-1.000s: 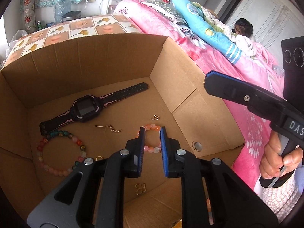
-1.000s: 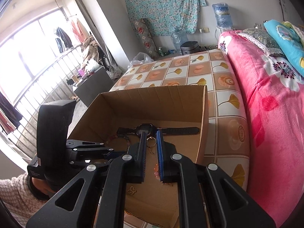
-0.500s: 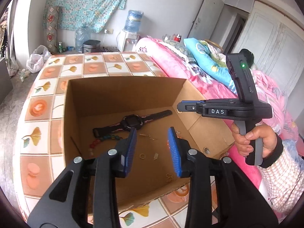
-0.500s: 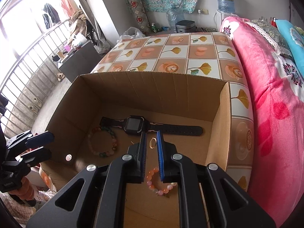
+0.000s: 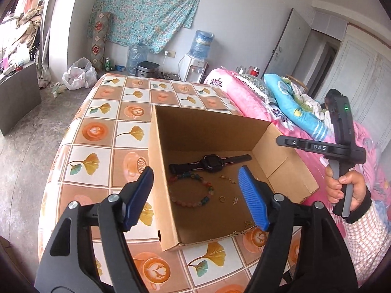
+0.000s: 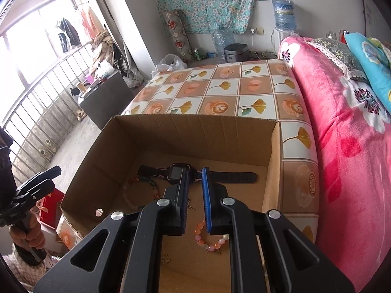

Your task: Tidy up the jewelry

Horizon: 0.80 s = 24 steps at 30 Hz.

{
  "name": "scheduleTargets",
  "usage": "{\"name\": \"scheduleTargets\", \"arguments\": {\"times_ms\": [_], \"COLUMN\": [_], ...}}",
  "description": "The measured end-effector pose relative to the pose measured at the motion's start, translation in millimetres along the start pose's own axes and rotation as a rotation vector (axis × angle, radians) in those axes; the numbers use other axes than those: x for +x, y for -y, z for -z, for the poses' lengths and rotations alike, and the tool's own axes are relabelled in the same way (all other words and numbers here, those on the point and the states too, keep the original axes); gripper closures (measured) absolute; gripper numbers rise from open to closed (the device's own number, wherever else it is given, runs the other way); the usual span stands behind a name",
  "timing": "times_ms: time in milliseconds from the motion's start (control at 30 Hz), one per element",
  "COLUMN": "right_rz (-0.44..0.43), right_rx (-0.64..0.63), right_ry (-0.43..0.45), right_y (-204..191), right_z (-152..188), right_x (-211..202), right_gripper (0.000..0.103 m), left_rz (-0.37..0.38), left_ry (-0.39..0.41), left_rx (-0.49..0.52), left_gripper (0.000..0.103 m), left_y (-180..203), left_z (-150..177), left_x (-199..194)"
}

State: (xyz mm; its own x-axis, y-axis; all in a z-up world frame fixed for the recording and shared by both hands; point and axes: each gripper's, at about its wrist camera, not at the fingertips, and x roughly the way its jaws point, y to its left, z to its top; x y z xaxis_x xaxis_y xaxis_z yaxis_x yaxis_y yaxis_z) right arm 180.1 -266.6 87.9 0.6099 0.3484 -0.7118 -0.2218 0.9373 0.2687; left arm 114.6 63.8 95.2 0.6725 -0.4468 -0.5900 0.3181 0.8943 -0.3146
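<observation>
An open cardboard box [image 5: 207, 131] stands on the patterned table. On its floor lie a black watch [image 5: 210, 163], a multicolour bead bracelet [image 5: 190, 191], a gold ring [image 5: 222, 199] and small clasps. My left gripper [image 5: 195, 199] hovers above the box's near left corner; its jaws are opening wide and hold nothing. My right gripper [image 6: 195, 173] hangs over the box interior, above the watch [image 6: 178, 171], nearly shut with only a thin empty slit. A peach bracelet [image 6: 210, 241] and a butterfly charm [image 6: 166, 258] lie below it.
The tile-patterned tabletop [image 5: 102, 131] extends to the left of and behind the box. A bed with a pink blanket [image 6: 347, 161] borders the table's right side. A red box [image 6: 48, 207] sits on the floor at the left. A hand [image 5: 347, 185] holds the right gripper's handle.
My left gripper has drawn back and up out of the box, and its jaws have spread from almost shut to wide. The right gripper shifted slightly over the box and stayed nearly shut.
</observation>
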Motion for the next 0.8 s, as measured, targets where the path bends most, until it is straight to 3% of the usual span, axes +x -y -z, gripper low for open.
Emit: {"name": "scheduleTargets", "arguments": {"times_ms": [67,233,367,467,533,633,800], "right_rz": [0.001,0.0,-0.043,-0.097,-0.111,-0.036,-0.037], "right_rx": [0.027,0.166,0.311,0.371,0.336,0.252,0.251], "right_ry": [0.06,0.148,0.095,0.001,-0.064,-0.073,-0.089], "right_y": [6,38,69,77,68,51,48], "right_z": [2,27,65,87,93,91,91], "right_x": [-20,-57,-53,-33,-24,-27,-31], "right_gripper": [0.078,0.064,0.063,0.063,0.061,0.061,0.061], "left_rz": [-0.008,0.003,0.037,0.066,0.048,0.013,-0.024], "left_ry": [-0.009,-0.091,-0.163,-0.212,-0.212,-0.216,-0.215], "left_rx": [-0.025,-0.12,-0.186,-0.23,-0.221,-0.199,-0.168], "left_gripper": [0.027,0.025,0.025,0.024,0.023,0.023,0.023], "left_y": [-5,-19,-23,-23,-18,-11,-5], "left_z": [2,11,21,29,31,32,35], "left_x": [3,21,39,51,51,49,40]}}
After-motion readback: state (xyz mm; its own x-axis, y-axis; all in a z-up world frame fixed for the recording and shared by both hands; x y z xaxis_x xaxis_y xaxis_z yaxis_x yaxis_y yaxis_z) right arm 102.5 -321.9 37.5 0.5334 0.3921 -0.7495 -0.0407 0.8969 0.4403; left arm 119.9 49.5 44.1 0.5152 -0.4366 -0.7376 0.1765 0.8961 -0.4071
